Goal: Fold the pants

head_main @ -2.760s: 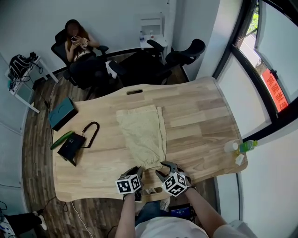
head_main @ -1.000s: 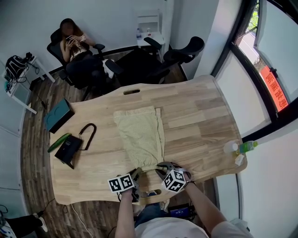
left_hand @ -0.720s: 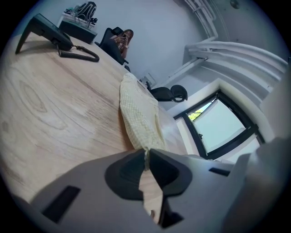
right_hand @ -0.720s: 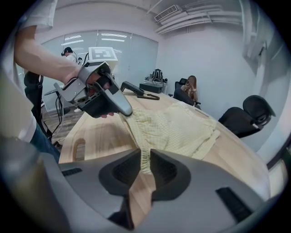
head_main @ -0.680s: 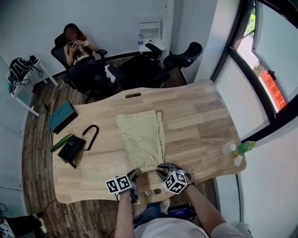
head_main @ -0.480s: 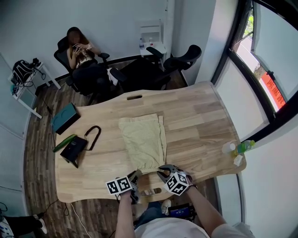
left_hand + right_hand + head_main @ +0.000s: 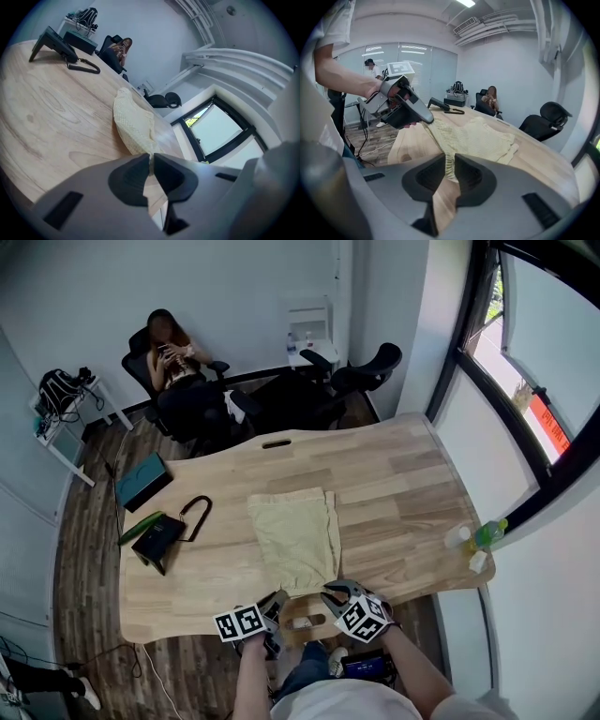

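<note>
Wooden table point(image 7: 403, 474) carries the pale yellow pants point(image 7: 295, 531), whose near hem is pinched at the table's near edge by the left gripper point(image 7: 277, 602) and the right gripper point(image 7: 330, 594), jaws narrowed on cloth.

Nothing is legible; the red sign point(image 7: 547, 423) outside bears characters too small to read.

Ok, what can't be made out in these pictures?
- Head view: the near corners of the pants are covered by the left claw and right claw. The pinch itself shows only in the two gripper views.
- Left gripper view: the cloth below the pinch is hidden by the gripper's own body.
- Head view: the bottle at the right is too small to read its label.
- Head view: the dark item at the left is too small to identify.
</note>
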